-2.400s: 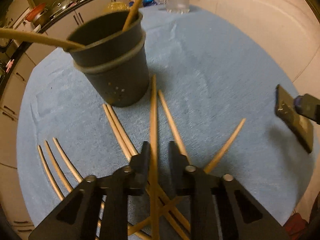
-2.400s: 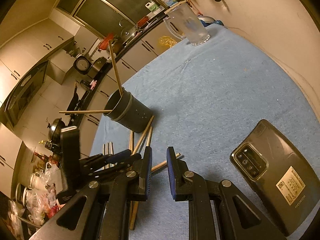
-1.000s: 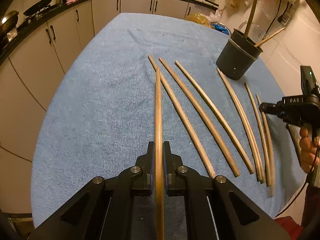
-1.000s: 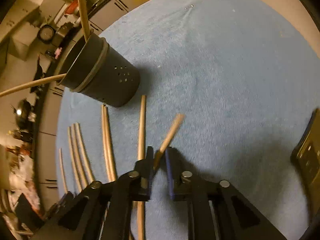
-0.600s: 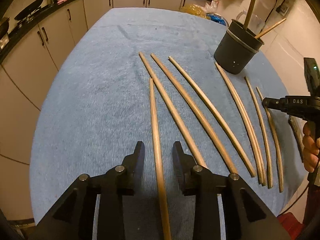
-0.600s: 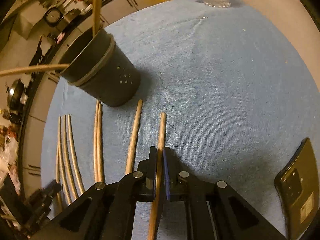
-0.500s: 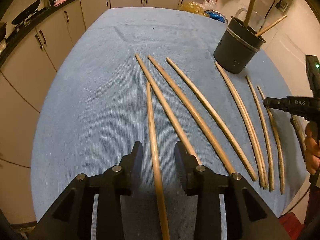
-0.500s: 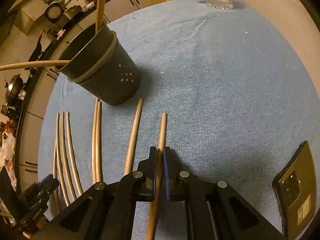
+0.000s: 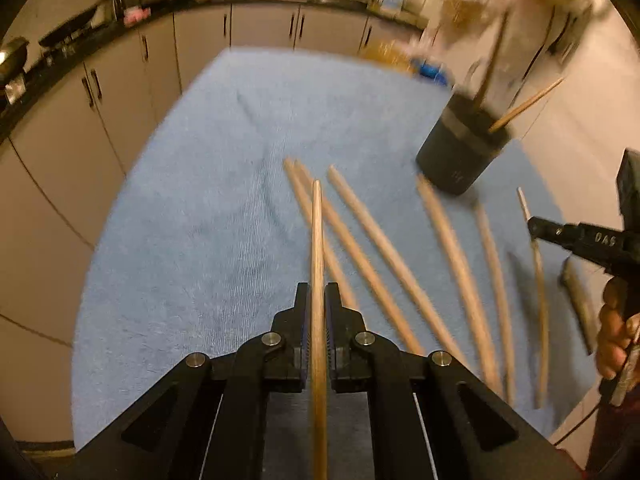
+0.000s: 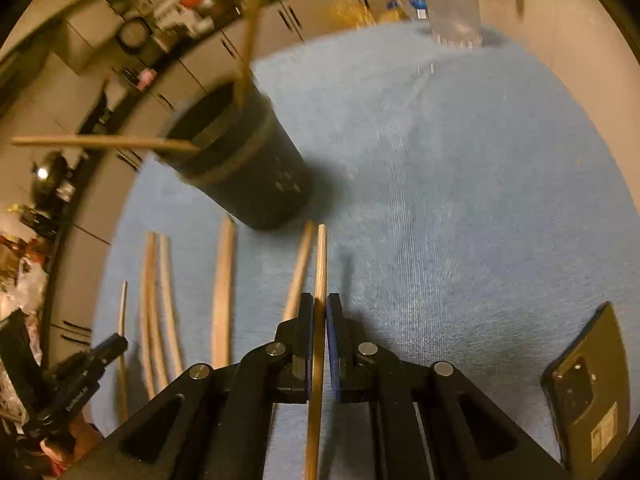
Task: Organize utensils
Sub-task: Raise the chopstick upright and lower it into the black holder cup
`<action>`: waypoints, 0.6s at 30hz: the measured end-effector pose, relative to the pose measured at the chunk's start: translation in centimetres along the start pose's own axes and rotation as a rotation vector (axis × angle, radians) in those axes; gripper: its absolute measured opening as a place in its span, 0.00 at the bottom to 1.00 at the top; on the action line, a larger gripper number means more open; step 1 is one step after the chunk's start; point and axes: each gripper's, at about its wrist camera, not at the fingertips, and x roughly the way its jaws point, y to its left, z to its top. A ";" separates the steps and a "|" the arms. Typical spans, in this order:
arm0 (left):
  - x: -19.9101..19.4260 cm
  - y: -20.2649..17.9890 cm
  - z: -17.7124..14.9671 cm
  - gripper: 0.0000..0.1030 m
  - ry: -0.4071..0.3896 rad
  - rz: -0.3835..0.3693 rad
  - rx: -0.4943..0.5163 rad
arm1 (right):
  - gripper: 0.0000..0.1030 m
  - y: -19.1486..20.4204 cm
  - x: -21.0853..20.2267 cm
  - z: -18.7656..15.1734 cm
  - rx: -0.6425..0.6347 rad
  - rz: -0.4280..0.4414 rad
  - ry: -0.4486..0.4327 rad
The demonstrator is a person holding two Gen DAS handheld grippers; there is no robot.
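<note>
My left gripper [image 9: 317, 294] is shut on a wooden chopstick [image 9: 317, 236] and holds it above the blue cloth. Several more chopsticks [image 9: 372, 248] lie in a row on the cloth to its right. A dark utensil cup [image 9: 460, 156] with two chopsticks in it stands at the far right. My right gripper [image 10: 319, 304] is shut on another chopstick [image 10: 320, 264], lifted just short of the cup [image 10: 248, 172]. Another chopstick [image 10: 298, 272] lies just left of it. The right gripper also shows at the right edge of the left wrist view [image 9: 568, 236].
The table wears a blue cloth [image 9: 208, 216]. A dark phone [image 10: 588, 384] lies at the right front. A clear pitcher [image 10: 452, 4] stands at the far edge. Kitchen cabinets [image 9: 120, 92] run behind the table. The left gripper shows low left in the right wrist view [image 10: 80, 372].
My left gripper has closed on the chopstick that lay between its open fingers and lifted it. My right gripper has raised its chopstick and moved closer to the cup.
</note>
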 end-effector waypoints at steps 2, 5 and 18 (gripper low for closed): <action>-2.0 -0.5 0.3 0.06 -0.064 -0.012 0.006 | 0.07 0.5 -1.7 -0.2 -0.018 0.030 -0.055; -4.5 -1.5 0.5 0.06 -0.145 -0.022 0.018 | 0.07 1.3 -4.1 -0.9 -0.040 0.060 -0.136; -10.1 -4.0 0.5 0.06 -0.279 -0.054 0.042 | 0.07 3.1 -10.6 -3.1 -0.091 0.119 -0.388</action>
